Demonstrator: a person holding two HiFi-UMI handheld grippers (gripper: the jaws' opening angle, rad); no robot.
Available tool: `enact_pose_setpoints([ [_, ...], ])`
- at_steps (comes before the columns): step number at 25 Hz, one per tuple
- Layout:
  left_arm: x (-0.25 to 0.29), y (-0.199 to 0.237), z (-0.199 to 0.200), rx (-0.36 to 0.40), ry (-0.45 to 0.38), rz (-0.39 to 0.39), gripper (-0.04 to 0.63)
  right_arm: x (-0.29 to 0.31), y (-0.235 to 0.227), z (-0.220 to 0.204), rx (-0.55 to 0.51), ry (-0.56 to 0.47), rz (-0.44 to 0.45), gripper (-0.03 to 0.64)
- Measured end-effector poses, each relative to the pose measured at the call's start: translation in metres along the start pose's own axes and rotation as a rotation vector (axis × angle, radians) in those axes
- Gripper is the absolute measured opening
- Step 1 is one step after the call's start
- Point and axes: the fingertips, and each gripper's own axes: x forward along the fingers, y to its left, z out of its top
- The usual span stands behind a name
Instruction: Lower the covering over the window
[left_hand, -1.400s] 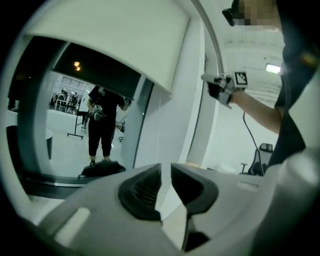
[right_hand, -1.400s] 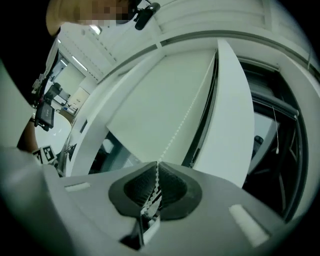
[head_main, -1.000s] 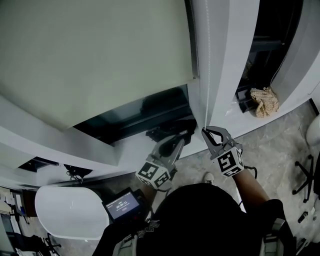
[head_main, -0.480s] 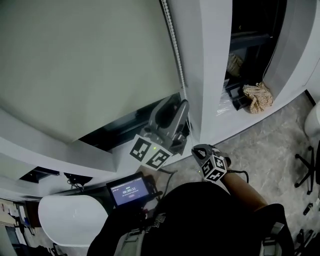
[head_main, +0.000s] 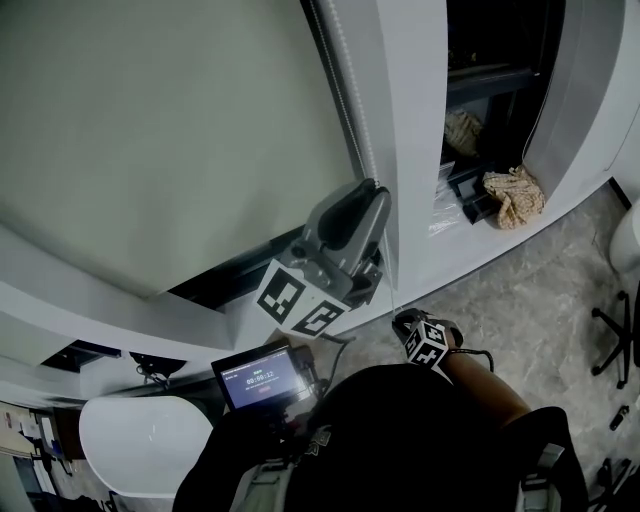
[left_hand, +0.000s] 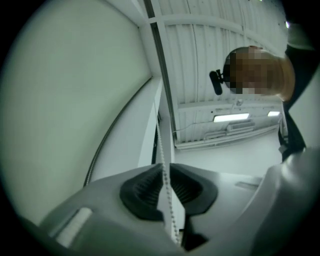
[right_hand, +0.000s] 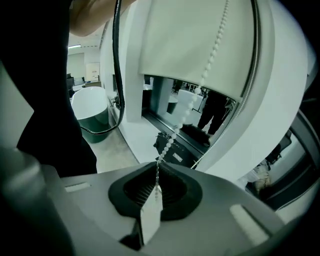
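A pale roller blind (head_main: 170, 130) covers most of the window, leaving a dark strip of glass (head_main: 245, 270) under its lower edge. Its white bead chain (head_main: 345, 90) hangs down the blind's right side. My left gripper (head_main: 374, 192) is raised beside the blind's lower right corner. Its jaws are closing, and the pads (left_hand: 145, 187) pinch the bead chain (left_hand: 159, 140). My right gripper (head_main: 403, 319) is lower, near my body, shut on the same bead chain (right_hand: 212, 55), which runs up from the gripper (right_hand: 157, 176) past the blind (right_hand: 185, 45).
A white pillar (head_main: 410, 150) stands right of the chain. On the ledge beyond it lies a crumpled beige cloth (head_main: 513, 190). Below are a white tub (head_main: 140, 445), a small lit screen (head_main: 262, 376) at my chest and a chair base (head_main: 615, 330) at the right.
My left gripper rose from the sill up the chain to the blind's corner. My right gripper went down toward my body with the chain. The blind's lower edge sits lower over the glass.
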Motion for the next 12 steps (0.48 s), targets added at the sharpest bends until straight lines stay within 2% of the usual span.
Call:
enact_pose_setpoints([
  [1,0.001,0.0043,0.0004,0.002,0.003,0.02,0.018,-0.0006,0.0019,0.0004,-0.001,-0.004,0.008,0.012],
  [4,0.0032,0.0093,0.0007,0.029,0.008,0.053,0.029,-0.0034,0.0056,-0.001,-0.002,-0.008,0.019,0.012],
  [5,0.0043,0.0084,0.0007,0.033,0.003,0.054,0.158,-0.004,0.0054,-0.0021,-0.005,-0.006,0.018,0.012],
  [6,0.0052,0.0075,0.0006,0.025,-0.004,0.053,0.247,-0.0045,0.0048,-0.0031,-0.007,-0.005,0.015,0.012],
  [7,0.0053,0.0071,0.001,0.01,-0.014,0.053,0.241,-0.0048,0.0047,-0.0036,-0.009,-0.005,0.014,0.012],
  [8,0.0048,0.0072,0.0016,-0.002,-0.026,0.056,0.19,-0.0052,0.0053,-0.0035,-0.011,-0.006,0.014,0.012],
  [9,0.0039,0.0075,0.0022,-0.007,-0.035,0.061,0.124,-0.0057,0.0064,-0.003,-0.012,-0.008,0.015,0.012],
  [10,0.0032,0.0077,0.0028,-0.006,-0.041,0.062,0.024,-0.0061,0.0076,-0.002,-0.014,-0.012,0.016,0.012],
  [12,0.0027,0.0079,0.0041,-0.006,-0.047,0.054,0.017,-0.0066,0.009,0.0007,-0.016,-0.019,0.021,0.012],
])
